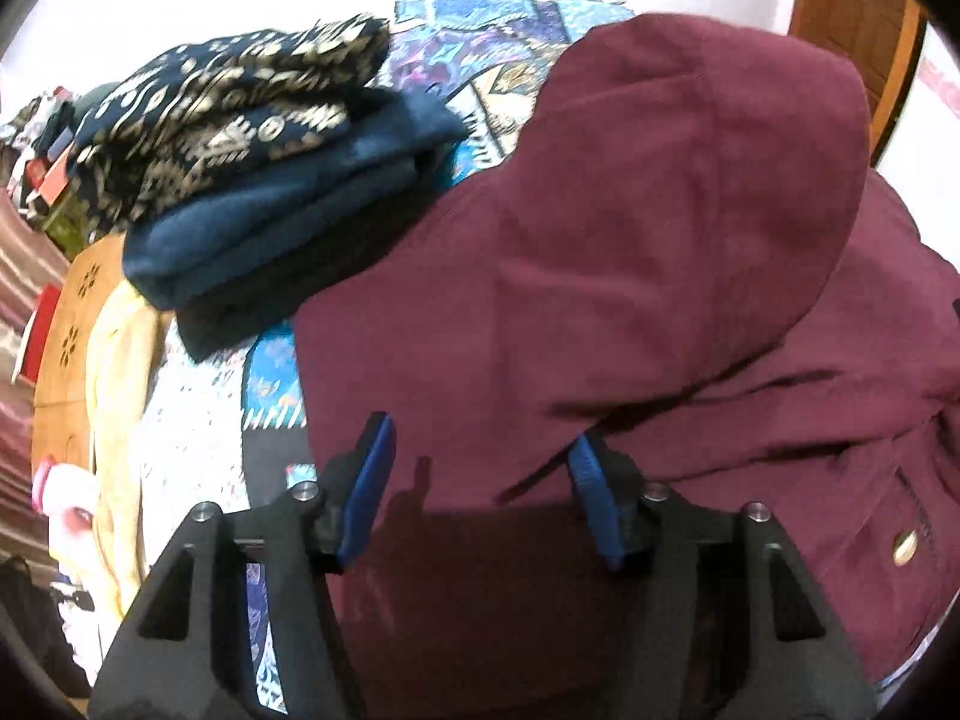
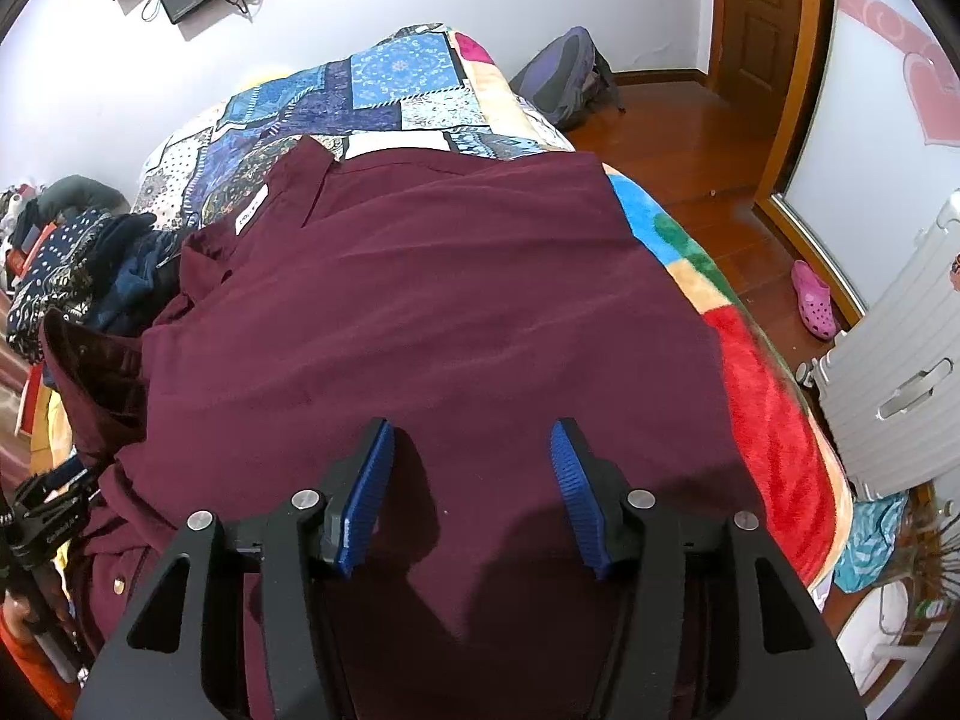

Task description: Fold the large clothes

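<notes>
The maroon hooded jacket was lying spread across the bed, on top of a patchwork blanket in blues with a red and green edge. In the left wrist view its hood was flopped over the body, and a brass snap showed at the lower right. The left gripper hung right over the cloth with its blue pads spread apart and nothing pinched between them. Same for the right gripper: jaws parted, just maroon fabric lying flat underneath, though honestly it was hard to tell if the tips were touching the cloth or sitting just above it. A white label sat near the collar at the far left of the jacket. Just beside the jacket on the left was a stack of folded clothes, navy fleece with a dark printed piece on top. A pink clog was on the wooden floor next to a silver suitcase.
</notes>
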{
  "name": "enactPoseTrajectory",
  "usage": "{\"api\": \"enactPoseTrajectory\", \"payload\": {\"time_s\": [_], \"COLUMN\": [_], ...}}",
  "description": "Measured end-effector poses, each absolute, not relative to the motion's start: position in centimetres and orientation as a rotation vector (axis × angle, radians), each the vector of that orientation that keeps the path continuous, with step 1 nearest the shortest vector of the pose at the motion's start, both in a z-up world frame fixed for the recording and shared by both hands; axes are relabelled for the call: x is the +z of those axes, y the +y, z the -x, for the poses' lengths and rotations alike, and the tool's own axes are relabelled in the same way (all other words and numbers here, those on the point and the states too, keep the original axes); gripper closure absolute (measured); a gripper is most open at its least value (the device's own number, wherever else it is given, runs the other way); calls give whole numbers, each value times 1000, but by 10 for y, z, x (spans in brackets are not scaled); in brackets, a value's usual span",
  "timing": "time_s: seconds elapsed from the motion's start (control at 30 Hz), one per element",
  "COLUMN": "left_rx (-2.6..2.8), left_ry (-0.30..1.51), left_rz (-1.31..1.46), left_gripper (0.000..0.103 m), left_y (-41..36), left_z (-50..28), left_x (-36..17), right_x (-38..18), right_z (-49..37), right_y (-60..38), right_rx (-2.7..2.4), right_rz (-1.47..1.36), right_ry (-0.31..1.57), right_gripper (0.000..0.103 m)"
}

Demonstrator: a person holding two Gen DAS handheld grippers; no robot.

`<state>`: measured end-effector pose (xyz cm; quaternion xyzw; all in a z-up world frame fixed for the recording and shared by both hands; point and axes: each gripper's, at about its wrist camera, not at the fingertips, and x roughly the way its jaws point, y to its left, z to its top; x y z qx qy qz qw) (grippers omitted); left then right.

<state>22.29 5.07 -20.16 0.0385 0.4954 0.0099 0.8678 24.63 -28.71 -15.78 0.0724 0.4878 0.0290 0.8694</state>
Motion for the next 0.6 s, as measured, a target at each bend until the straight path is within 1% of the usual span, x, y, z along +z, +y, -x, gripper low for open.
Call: {"api": "enactPoseTrajectory", "payload": {"time_s": [0.03,0.1,0.2,0.3,0.47,0.57,0.6], "left_rx": [2,-15,-2,18,167,230,236], "left_ry": [1037,1023,1007,977,965,964,967], "left_rz": [-80,-91,-126,-88,52,136,184], "left_gripper": [40,37,37,37,37,35,30], "left_y": [47,40,32,41,91,128,142], "left_z": [-226,-233,-245,-252,-256,-246,-240], "left_x": [-201,-200,-202,-199,-188,-187,-186], "right_x": [-158,-158,-159,-160,-163,-164,-164], "right_z": [-247,-247,-247,-248,-250,-251,-251], "right_y": [-285,-283,-284,-287,-287,-285,-284], "right_rx": [62,65,72,85,98,98,98], "right_rz": [-140,-124,-123,-130,-124,-110,-106], "right_ry": [1020,1018,1018,1019,1023,1022,1021], "right_gripper": [51,51,51,50,49,48,48]}}
